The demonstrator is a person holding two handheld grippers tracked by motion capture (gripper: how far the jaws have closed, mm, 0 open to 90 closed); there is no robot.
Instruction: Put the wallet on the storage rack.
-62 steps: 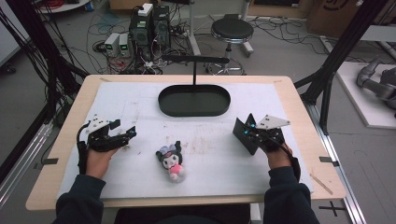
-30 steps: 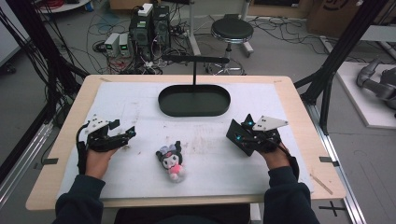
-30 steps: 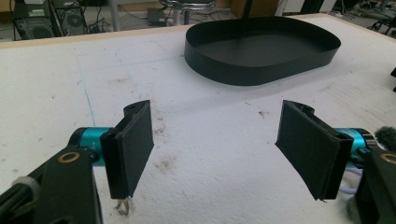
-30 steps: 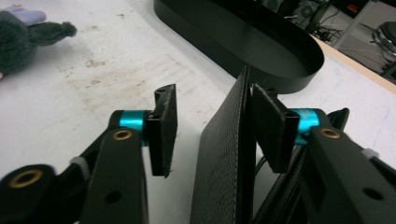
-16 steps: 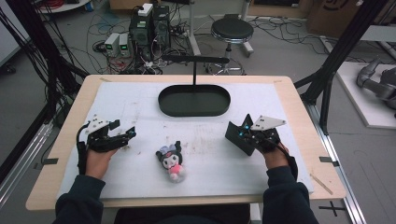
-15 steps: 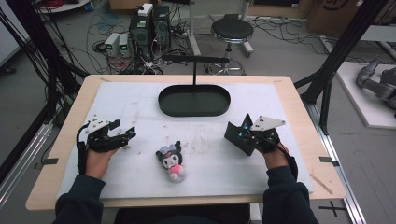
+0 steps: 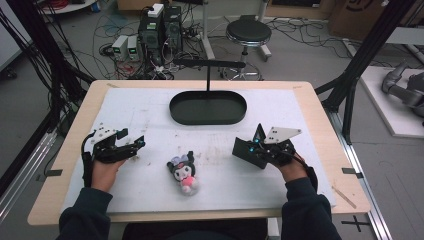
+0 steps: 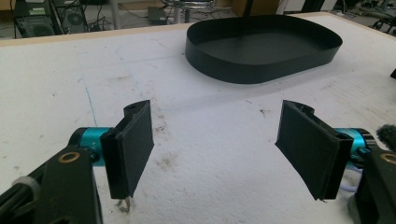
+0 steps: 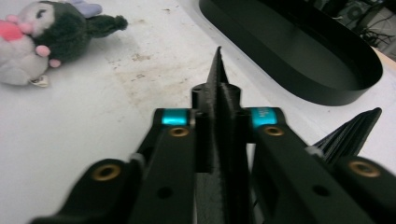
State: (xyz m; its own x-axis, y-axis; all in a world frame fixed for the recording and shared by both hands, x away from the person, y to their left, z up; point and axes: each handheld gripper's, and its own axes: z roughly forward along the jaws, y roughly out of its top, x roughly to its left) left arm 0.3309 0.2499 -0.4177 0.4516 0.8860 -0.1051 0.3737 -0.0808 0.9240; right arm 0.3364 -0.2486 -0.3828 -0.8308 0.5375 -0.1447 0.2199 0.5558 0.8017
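Centrally, black oval tray (image 7: 208,107) empty, plush toy (image 7: 183,172) outside it, left gripper (image 8: 217,149) agape, right gripper (image 9: 219,93) pinched together.

One plush toy (image 7: 183,172), one black tray (image 7: 208,107), two grippers

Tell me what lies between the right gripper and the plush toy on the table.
Nothing: in the high view, bare, scuffed white mat separates the right gripper from the plush toy.
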